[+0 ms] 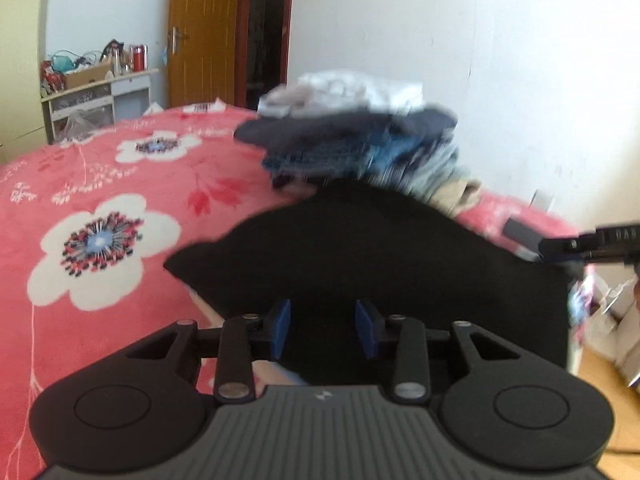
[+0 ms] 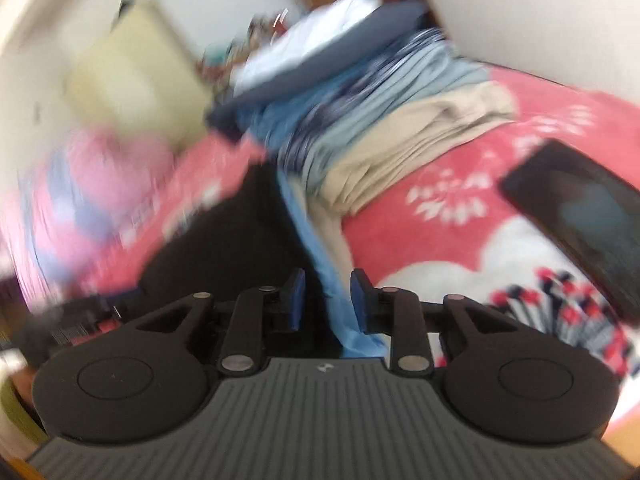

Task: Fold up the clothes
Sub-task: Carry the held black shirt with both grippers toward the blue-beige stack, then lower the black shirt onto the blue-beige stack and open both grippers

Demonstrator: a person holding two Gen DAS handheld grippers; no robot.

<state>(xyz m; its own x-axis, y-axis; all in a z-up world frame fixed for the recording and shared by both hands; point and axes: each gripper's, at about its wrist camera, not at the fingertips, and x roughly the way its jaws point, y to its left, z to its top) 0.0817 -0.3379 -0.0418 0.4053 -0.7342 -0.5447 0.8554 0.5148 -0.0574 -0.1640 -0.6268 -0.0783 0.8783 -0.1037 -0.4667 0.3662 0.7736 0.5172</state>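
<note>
A black garment (image 1: 360, 256) lies spread on the pink floral bed (image 1: 100, 176), just in front of a stack of folded clothes (image 1: 360, 140). My left gripper (image 1: 324, 328) hovers at the garment's near edge, open, with black cloth between its blue pads and no pinch visible. At the right edge of that view my right gripper (image 1: 576, 245) reaches in over the garment's far corner. The right wrist view is blurred. There my right gripper (image 2: 328, 300) is open, with a light blue cloth strip (image 2: 316, 248) and the black garment (image 2: 224, 240) running between its pads. The clothes stack (image 2: 380, 112) rises behind.
A black phone (image 2: 576, 208) lies on the blanket to the right of the stack, also visible as the phone (image 1: 524, 236) beside the right gripper. A cluttered white shelf (image 1: 100, 92) and a wooden door (image 1: 204, 32) stand beyond the bed. A white wall backs the stack.
</note>
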